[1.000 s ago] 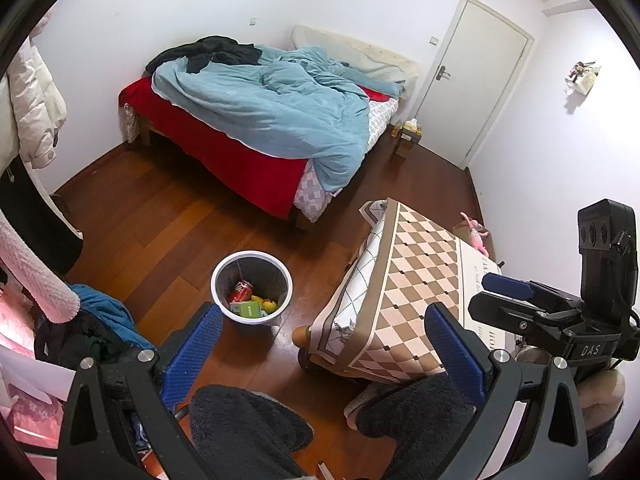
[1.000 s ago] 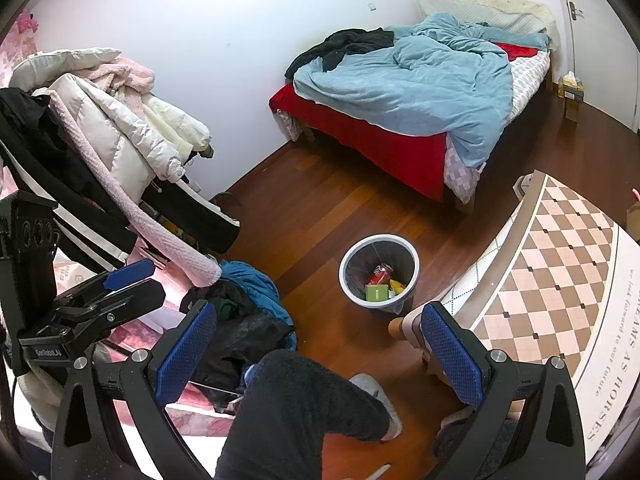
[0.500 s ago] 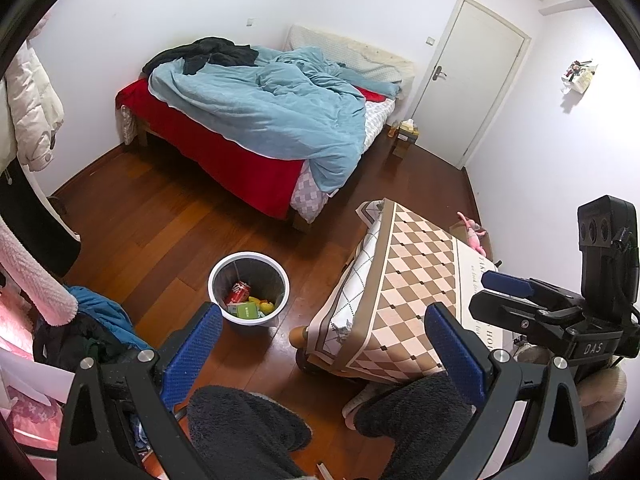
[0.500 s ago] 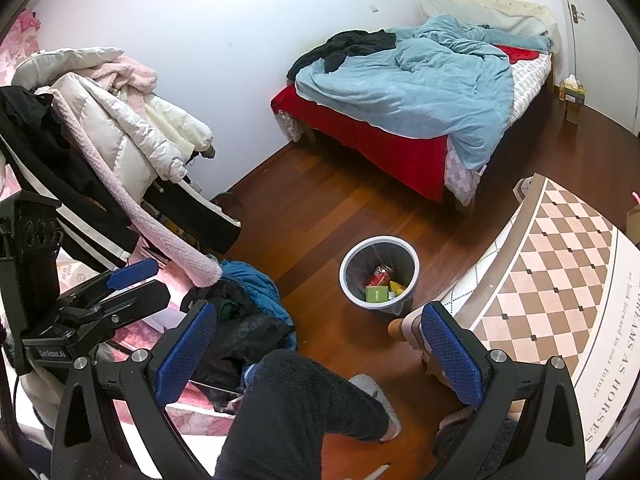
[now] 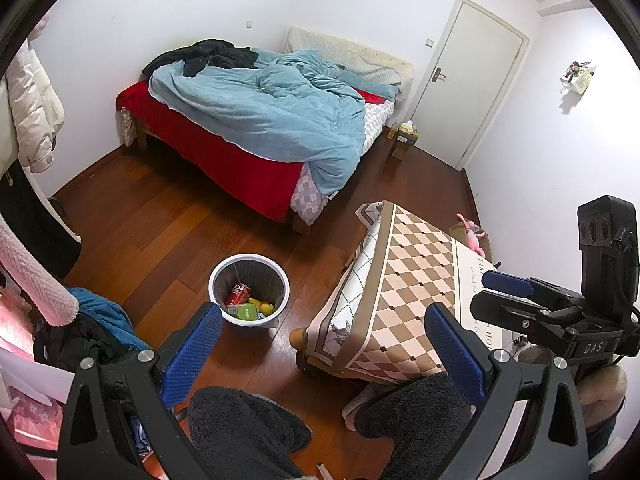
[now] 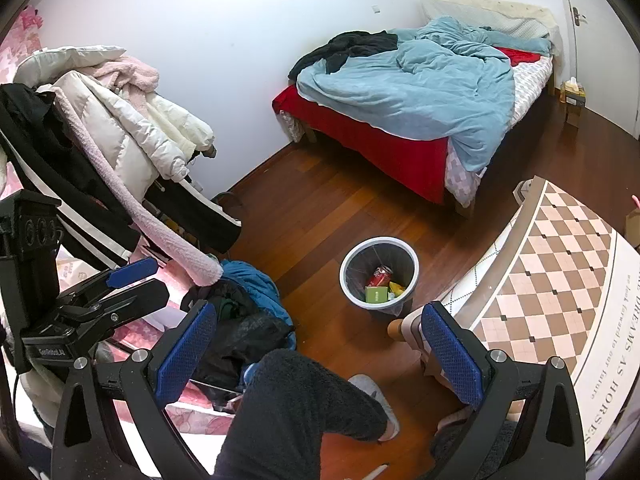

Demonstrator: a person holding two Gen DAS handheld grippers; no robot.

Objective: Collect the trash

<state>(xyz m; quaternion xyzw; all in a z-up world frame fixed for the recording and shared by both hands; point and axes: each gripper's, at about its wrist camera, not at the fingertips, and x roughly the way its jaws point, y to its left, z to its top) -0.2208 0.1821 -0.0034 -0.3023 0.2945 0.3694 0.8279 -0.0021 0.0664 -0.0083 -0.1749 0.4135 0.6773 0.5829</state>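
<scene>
On the wood floor (image 5: 132,220), between the bed (image 5: 240,160) and the near corner of the table (image 5: 404,292), stands the bin (image 5: 249,262), upright and open-topped. Its rim is white in the left wrist view and grey-white in the right wrist view (image 6: 379,246). Inside lie a red can (image 5: 239,294), a green carton (image 5: 247,312) and a yellow scrap (image 5: 258,303); the can rests toward the back, the carton at the front wall, all 3 touching one another.

The left gripper (image 5: 320,340) is held high above the floor with its 2 blue pads spread wide and nothing between them; the left pad's tip overlaps the bin's near rim in the picture, though the gripper is well above it. The right gripper (image 6: 316,344) is likewise spread wide and empty, the bin showing between and beyond its pads. Each gripper appears at the side of the other's view, the right one at the right edge of the left wrist view (image 5: 560,312).

Below both grippers are the person's legs in dark fleece trousers (image 6: 296,412) and a grey slipper (image 6: 374,396) on the floor.

A checked cloth (image 6: 560,264) covers the table and hangs over its near edge. A blue duvet (image 5: 272,116) lies rumpled on the bed over a red sheet, with dark clothes (image 5: 212,54) at its far corner. Coats (image 6: 100,112) hang heaped at the left, and a blue and black pile of clothes (image 6: 244,304) lies on the floor near the bin. A white door (image 5: 472,76) stands closed in the far corner.
</scene>
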